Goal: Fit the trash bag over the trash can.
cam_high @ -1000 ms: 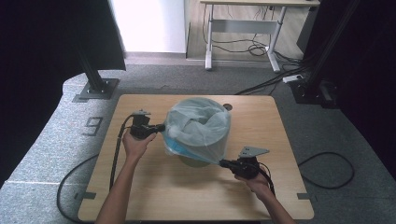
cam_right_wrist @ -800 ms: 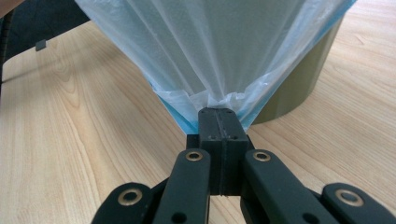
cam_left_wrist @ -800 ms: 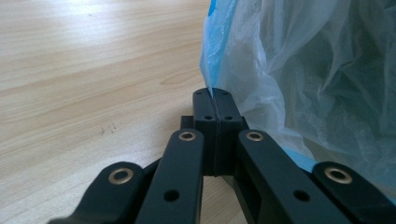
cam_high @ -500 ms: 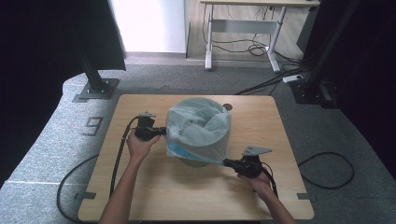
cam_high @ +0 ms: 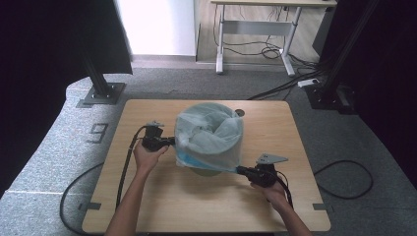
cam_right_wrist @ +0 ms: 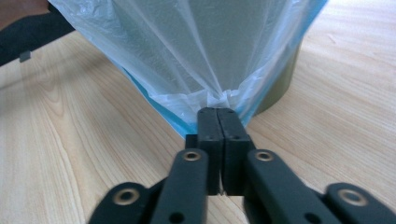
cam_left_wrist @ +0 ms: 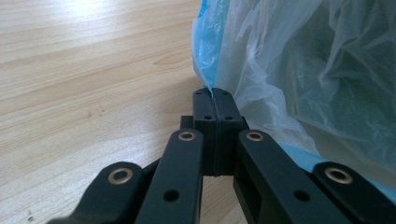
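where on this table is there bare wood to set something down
Bare wood lies along the table's near edge between the two forearms, and across the far right corner beyond the bin. The middle is crowded: the bag is pinched by the left gripper and the right gripper.

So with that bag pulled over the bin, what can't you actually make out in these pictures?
- Inside of the bin: in the high view the crumpled plastic bag covers it, so any contents are hidden.
- The bin's wall: the bag drapes over most of it in every view.
- How much film each gripper pinches: the left gripper and right gripper have jaws shut on it, hiding the pinched part.
- The person: cut off by the bottom edge of the high view.
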`<state>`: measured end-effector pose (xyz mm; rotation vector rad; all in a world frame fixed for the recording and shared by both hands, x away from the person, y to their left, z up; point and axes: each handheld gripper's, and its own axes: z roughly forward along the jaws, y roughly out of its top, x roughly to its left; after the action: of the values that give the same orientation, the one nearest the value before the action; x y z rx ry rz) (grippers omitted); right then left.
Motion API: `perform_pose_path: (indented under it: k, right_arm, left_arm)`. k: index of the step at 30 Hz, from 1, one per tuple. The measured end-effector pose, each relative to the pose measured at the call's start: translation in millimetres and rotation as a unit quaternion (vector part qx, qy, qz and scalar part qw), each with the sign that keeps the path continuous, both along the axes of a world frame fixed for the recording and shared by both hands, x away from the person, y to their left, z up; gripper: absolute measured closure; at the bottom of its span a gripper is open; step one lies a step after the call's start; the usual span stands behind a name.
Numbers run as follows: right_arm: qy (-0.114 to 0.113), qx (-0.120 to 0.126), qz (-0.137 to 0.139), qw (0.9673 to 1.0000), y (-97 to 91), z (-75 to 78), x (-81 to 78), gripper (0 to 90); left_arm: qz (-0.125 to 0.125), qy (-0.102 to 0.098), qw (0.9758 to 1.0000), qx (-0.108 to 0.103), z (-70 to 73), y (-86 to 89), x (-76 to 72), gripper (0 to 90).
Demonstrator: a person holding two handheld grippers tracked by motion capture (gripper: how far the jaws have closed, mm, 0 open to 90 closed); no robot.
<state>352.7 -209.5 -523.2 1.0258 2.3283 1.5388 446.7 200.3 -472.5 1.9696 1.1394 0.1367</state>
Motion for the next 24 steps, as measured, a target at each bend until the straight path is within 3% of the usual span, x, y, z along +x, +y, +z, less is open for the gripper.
perform_pose_path:
  k: [1,4,8,9,11,15,16,21,24]
  right_arm:
    - [-0.013,0.003,-0.005,0.9999,-0.2,3.0,-2.9,75.3]
    - [-0.033,0.01,-0.014,0.9993,-0.8,7.8,-7.4,62.8]
    - [-0.048,0.021,-0.029,0.9982,-4.8,12.9,-11.2,51.8]
    - [-0.048,0.021,-0.029,0.9982,-4.8,12.9,-11.2,51.8]
    - [-0.054,0.027,-0.042,0.9973,-9.5,15.0,-12.5,45.5]
    - [-0.057,0.037,-0.058,0.996,-16.1,16.3,-13.7,36.2]
    - [-0.055,0.039,-0.064,0.9956,-21.0,16.4,-13.9,33.0]
    - [-0.055,0.04,-0.074,0.9949,-32.6,15.2,-16.8,30.4]
    - [-0.055,0.04,-0.08,0.9945,-37.8,14.7,-18.3,29.6]
  left_arm:
    - [0.0,-0.002,1.0,-0.007,1.3,1.5,-1.3,79.7]
    - [0.019,-0.031,0.9992,-0.016,12.6,9.7,-9.7,64.6]
    - [0.049,-0.065,0.9966,-0.004,25.4,22.0,-21.5,49.6]
    - [0.049,-0.065,0.9966,-0.004,25.4,22.0,-21.5,47.4]
    - [0.058,-0.087,0.9945,-0.003,35.8,32.8,-31.1,43.8]
    - [0.046,-0.101,0.9938,-0.008,47.3,41.1,-39.6,42.3]
    - [0.034,-0.114,0.9928,-0.015,56.2,44.5,-45.2,41.5]
    - [0.007,-0.134,0.9906,-0.027,75.2,44.4,-52.6,37.8]
    - [-0.022,-0.144,0.9885,-0.04,93.8,36.9,-56.2,37.3]
